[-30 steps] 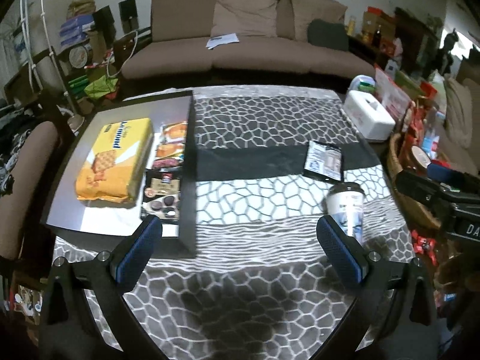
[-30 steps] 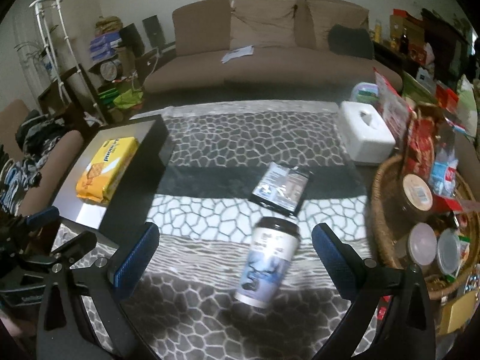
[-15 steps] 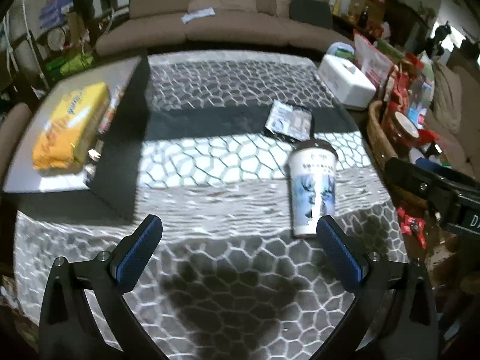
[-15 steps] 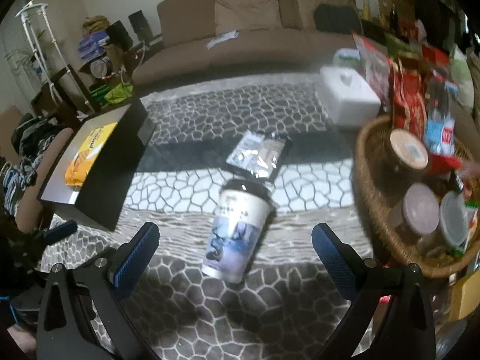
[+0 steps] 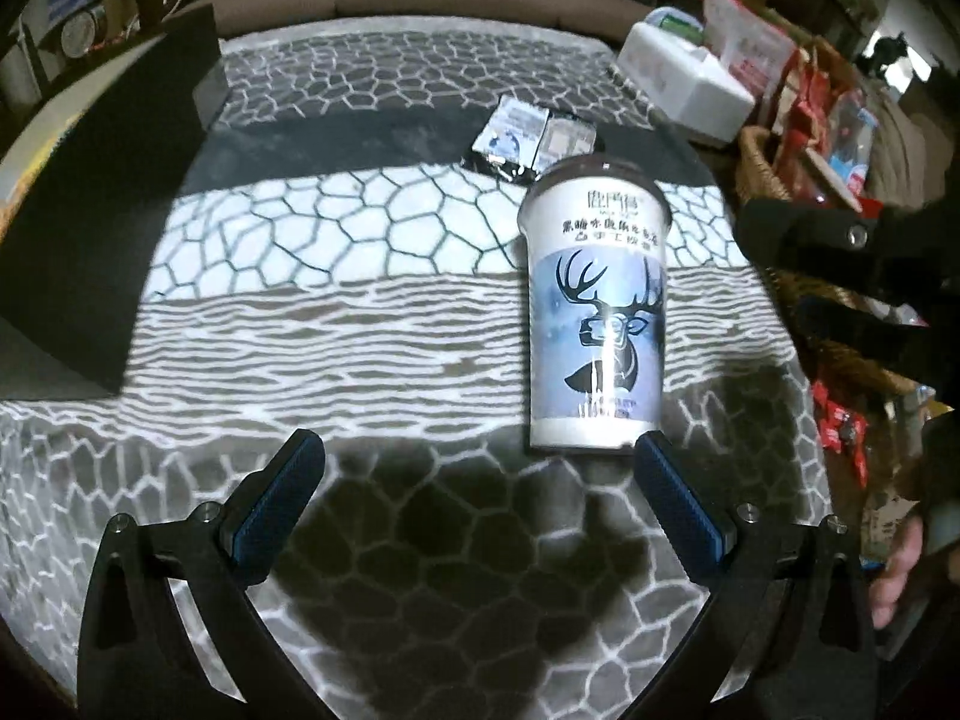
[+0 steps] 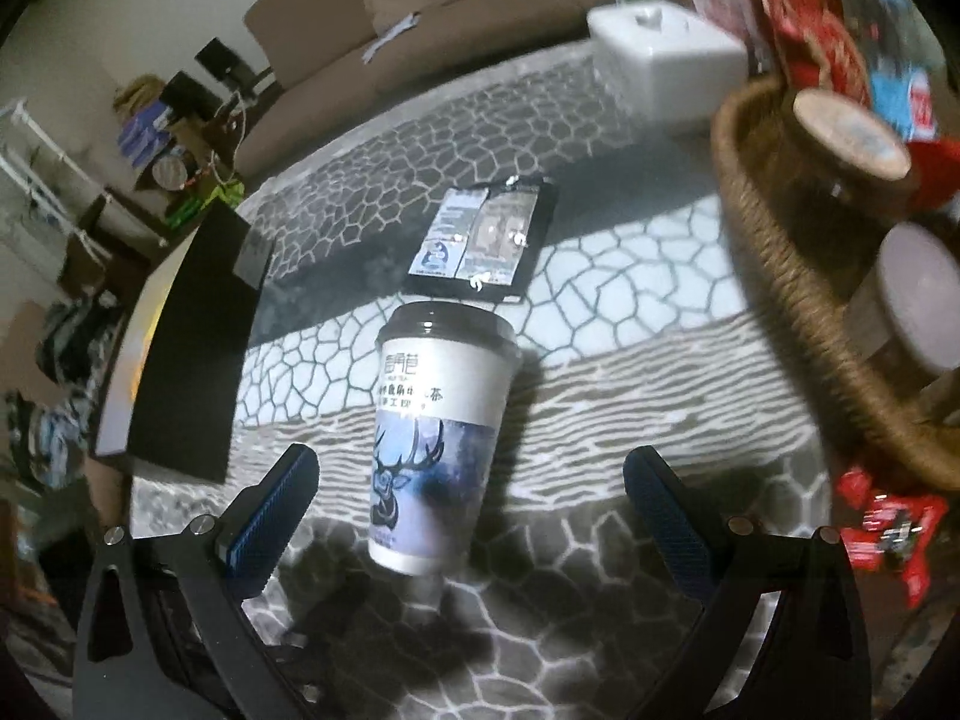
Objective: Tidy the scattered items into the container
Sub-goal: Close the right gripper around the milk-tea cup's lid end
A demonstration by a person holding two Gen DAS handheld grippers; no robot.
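Observation:
A white paper cup (image 5: 597, 312) with a dark lid and a deer print stands upright on the patterned tablecloth; it also shows in the right wrist view (image 6: 435, 444). A dark snack packet (image 5: 531, 138) lies flat behind it, also in the right wrist view (image 6: 483, 237). The black box container (image 5: 108, 192) is at the left, also in the right wrist view (image 6: 192, 336). My left gripper (image 5: 474, 495) is open, the cup just ahead of its right finger. My right gripper (image 6: 471, 507) is open, the cup standing between its fingers, nearer the left one.
A wicker basket (image 6: 774, 252) with jars and snack packs stands at the right. A white tissue box (image 5: 684, 81) is at the far right of the table. A brown sofa (image 6: 432, 18) lies beyond. Red wrappers (image 6: 888, 531) lie by the basket.
Both grippers have moved closer to the cup, which now looms much larger. The left gripper has swung right, so the box has slid to the left edge of view.

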